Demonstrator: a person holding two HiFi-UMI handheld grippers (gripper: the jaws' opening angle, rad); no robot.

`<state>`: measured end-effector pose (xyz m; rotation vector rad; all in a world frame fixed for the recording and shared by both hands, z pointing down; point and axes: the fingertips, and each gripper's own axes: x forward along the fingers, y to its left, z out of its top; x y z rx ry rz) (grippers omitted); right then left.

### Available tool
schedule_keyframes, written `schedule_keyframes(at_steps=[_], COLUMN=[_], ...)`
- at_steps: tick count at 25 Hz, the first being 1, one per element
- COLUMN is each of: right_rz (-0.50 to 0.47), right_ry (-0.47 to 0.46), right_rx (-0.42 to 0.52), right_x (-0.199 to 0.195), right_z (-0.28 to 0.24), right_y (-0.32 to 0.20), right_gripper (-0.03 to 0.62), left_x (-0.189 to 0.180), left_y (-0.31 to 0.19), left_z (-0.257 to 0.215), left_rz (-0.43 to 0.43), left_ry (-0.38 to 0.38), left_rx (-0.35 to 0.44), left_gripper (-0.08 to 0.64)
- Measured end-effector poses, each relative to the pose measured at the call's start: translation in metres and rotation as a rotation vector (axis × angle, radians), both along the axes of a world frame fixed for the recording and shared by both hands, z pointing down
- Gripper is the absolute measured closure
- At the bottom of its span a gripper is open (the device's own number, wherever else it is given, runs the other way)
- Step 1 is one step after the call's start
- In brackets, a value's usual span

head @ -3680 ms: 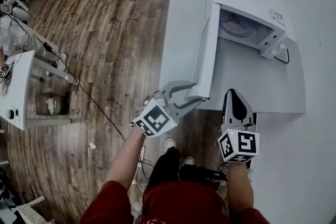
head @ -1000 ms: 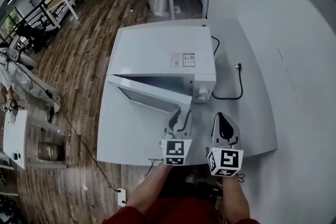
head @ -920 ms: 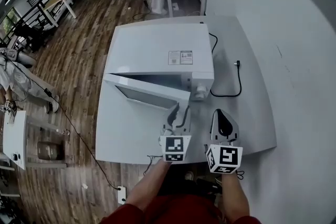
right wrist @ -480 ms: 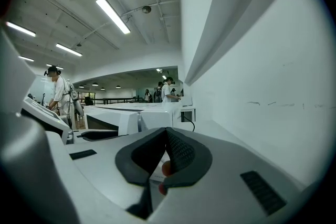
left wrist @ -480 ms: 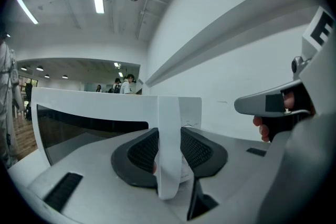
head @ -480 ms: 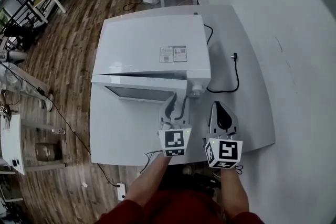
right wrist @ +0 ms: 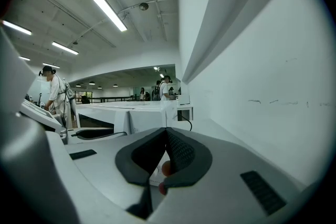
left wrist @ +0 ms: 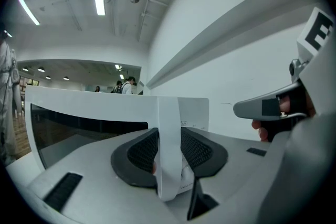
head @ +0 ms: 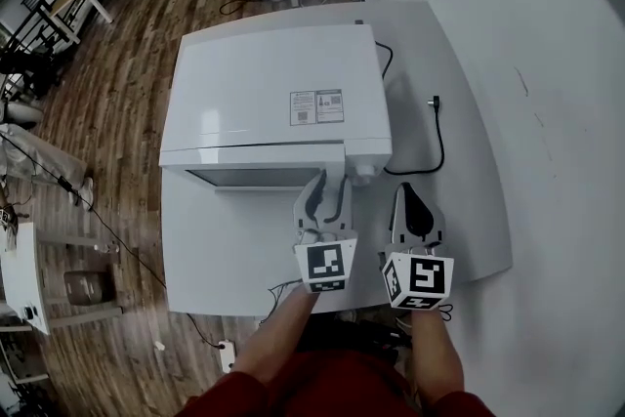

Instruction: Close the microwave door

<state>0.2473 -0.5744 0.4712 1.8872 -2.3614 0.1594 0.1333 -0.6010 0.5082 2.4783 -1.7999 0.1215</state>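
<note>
Clamping the microwave door handle (left wrist: 169, 128) is the left gripper (head: 328, 194); right gripper (right wrist: 167, 138) jaws pressed together.

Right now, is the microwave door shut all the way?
Shut or nearly: the microwave door lies flat against the microwave, its handle in the left gripper. Latched or not, cannot tell.

We see bare desk (head: 479, 215) right of the microwave (head: 269, 93), crossed by a black cable (head: 440, 140); the wall (head: 566, 63) closes that side off.
</note>
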Motion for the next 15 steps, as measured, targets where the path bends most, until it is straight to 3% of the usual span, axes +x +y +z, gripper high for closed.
schedule_keyframes(at_steps=[15], right_rz=[0.001], right_ry=[-0.009], right_rx=[-0.007], right_x=[-0.0014], right_z=[0.0043], right_y=[-0.0009], right_gripper=[0.568], left_x=[0.0004], left_y=[-0.0103], left_z=[0.0019], left_rz=[-0.004], left_ry=[-0.016], left_rx=[-0.005], left_gripper=[0.411])
